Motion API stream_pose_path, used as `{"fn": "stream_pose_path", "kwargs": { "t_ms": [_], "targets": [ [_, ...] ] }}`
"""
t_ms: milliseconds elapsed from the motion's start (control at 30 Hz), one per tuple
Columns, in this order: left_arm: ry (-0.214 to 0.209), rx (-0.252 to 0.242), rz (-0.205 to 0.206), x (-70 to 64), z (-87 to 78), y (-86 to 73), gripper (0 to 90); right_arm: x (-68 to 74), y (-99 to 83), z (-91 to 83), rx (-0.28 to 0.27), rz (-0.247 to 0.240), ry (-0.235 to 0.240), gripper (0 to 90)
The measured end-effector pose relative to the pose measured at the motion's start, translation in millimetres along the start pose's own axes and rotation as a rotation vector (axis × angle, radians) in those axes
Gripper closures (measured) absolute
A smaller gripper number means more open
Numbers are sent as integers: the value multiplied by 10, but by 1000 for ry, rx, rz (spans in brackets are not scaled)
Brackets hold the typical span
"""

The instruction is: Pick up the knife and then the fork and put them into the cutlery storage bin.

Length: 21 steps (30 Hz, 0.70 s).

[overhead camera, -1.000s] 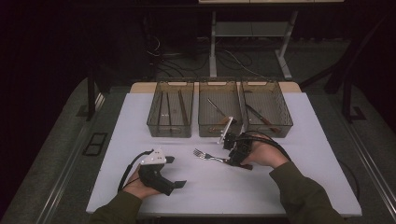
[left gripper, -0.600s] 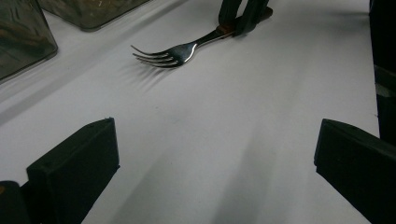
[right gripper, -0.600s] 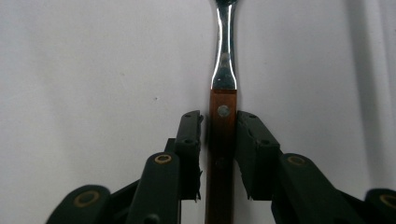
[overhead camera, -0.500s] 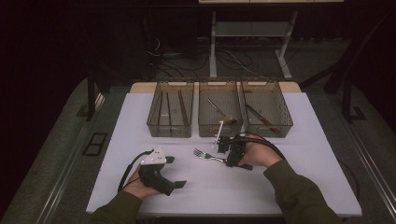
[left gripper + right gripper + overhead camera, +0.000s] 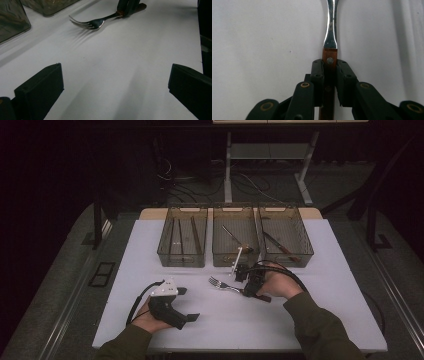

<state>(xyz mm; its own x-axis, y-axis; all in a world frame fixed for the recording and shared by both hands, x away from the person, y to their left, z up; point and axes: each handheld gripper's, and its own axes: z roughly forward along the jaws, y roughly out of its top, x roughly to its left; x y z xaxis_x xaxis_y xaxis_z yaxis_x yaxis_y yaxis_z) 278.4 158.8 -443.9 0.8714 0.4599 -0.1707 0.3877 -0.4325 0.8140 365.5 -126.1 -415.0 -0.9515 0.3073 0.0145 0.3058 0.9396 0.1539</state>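
Fork point(image 5: 220, 283) in right tool point(image 5: 245, 281), bins point(image 5: 235, 254) just behind

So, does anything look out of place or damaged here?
Nothing stands out. The right tongs grip the fork squarely by its wooden handle, the left tongs are open over the table, and three bins stand in a row.

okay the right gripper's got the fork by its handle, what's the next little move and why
Probably lift the fork straight up off the table. The right gripper is shut on its wooden handle, the tines sit low near the surface, and the three bins stand just beyond.
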Motion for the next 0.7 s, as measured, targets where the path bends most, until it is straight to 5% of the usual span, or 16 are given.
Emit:
{"fn": "stream_pose_path", "kwargs": {
  "t_ms": [700],
  "targets": [
    [3,10,9,1,7,0,0,-156,-775,-319,-294,171,9,774]
  ]
}}
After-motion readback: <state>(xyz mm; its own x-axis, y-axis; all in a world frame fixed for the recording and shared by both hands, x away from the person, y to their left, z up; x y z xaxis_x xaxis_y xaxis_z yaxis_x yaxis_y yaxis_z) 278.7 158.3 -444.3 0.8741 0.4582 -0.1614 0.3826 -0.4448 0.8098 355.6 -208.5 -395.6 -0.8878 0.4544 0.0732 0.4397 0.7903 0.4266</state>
